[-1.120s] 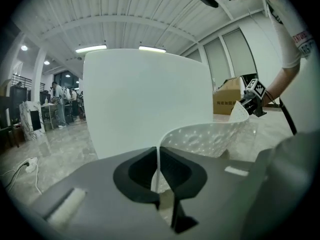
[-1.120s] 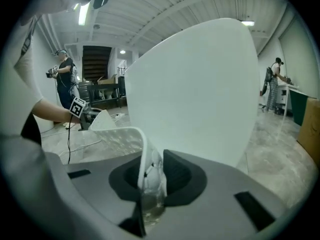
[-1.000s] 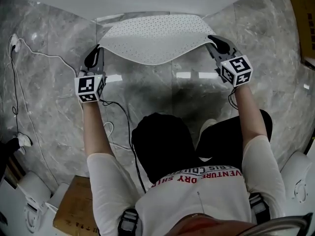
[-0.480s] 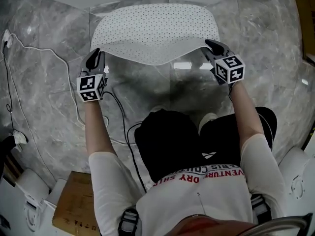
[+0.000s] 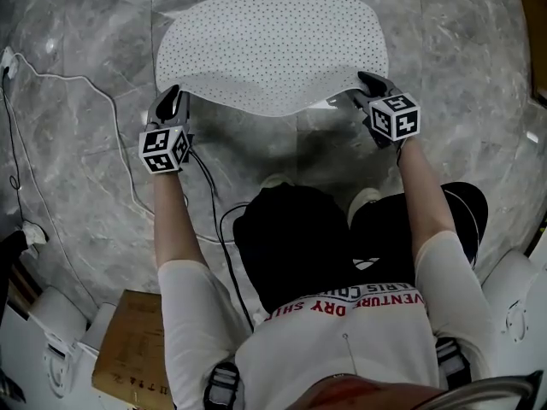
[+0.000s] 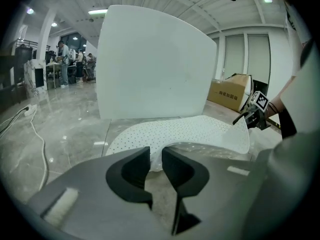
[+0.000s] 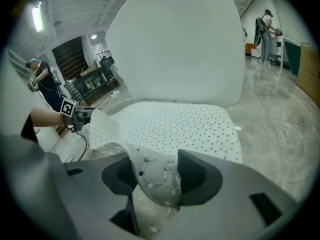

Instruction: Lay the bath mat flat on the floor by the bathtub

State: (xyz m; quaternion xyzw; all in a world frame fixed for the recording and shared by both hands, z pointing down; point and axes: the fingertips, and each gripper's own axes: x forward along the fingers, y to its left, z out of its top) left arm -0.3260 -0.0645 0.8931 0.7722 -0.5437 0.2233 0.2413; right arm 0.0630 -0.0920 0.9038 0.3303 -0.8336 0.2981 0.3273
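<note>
Lowering of the bath mat (image 5: 269, 49) is all but done. A second ago it was held sagging in the air; now its far part is spread on the floor (image 5: 85, 143) just ahead of both claws, at the foot of the bathtub (image 6: 150, 64), and only the near edge is kept raised. The jaws of the left claw (image 6: 156, 156) have just been opening and are seen a narrow way apart, with the mat's near corner between them but not pinched. The jaws of the right claw (image 7: 159, 174) have just been opening too and are parted wider, and the other near corner is draped loosely between them, curled up and unclamped. The release is judged to be under way. What remains is for both corners to be let drop and the claws drawn back, so that the near edge settles flat. As for containers, the bathtub is beyond the mat, ahead of the claws; only its white outer wall is shown, so nothing can be said of its inside. A cardboard box (image 5: 128, 366) is seen well behind the left claw, beside the person. It appears closed, and its contents are hidden.
</note>
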